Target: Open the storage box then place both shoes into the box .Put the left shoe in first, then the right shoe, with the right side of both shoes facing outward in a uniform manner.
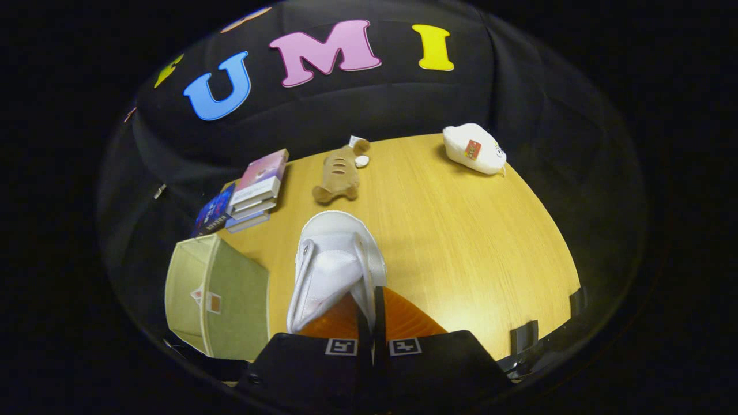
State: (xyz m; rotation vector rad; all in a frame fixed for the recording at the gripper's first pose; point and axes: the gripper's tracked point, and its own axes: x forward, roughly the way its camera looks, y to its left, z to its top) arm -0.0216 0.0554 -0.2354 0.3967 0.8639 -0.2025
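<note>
Pinching the white shoe at its rear edge, the tool has its two fingers pressed almost together, with only a thin part of the shoe's collar between them. The shoe hangs just ahead of the fingers, its toe pointing away from the tool, and its opening with the pale inside faces up toward the camera. An orange surface shows directly under the shoe's heel, on both sides of the fingers.

Taking the shoe as the landmark: the storage box, a pale green fabric one, stands just to the left of it, at the near edge of the counter. Beyond the shoe and to the left lies a stack of books. Straight beyond the shoe's toe lies a brown plush toy. Far beyond the shoe and to the right, near the back of the counter, rests a white plush toy.
</note>
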